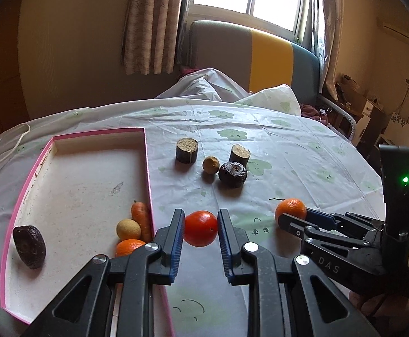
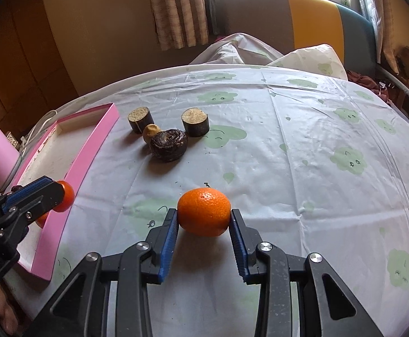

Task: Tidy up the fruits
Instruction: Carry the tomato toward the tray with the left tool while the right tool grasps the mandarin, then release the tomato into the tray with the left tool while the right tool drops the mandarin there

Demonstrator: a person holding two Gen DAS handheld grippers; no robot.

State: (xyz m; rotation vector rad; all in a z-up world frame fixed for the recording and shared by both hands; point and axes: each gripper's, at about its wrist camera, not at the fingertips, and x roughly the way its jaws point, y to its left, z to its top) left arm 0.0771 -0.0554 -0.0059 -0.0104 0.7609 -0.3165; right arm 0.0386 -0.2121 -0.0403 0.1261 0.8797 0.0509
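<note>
Two grippers are in view, and I read each as clamped on one fruit. My left gripper (image 1: 201, 226) has its blue ribbed pads against both sides of a glossy red-orange round fruit (image 1: 200, 228), positioned just beside the right wall of the shallow pink-rimmed cardboard tray (image 1: 148, 168). My right gripper (image 2: 204, 219) has its pads touching both sides of a dimpled orange mandarin (image 2: 203, 212), which sits on the white plastic tablecloth printed with green clouds (image 2: 302, 146), well apart from the tray.

Tray contents: a dark wrinkled fruit (image 1: 29, 246) near the left wall; a small orange carrot (image 1: 141, 219), a pale yellow round fruit (image 1: 128, 229) and an orange citrus (image 1: 129, 247) grouped at the right wall.

Further back on the cloth: two short dark cylinders with tan tops (image 1: 187, 150), a small tan fruit (image 1: 210, 164) between them, and a second dark wrinkled fruit (image 1: 232, 174) touching it
</note>
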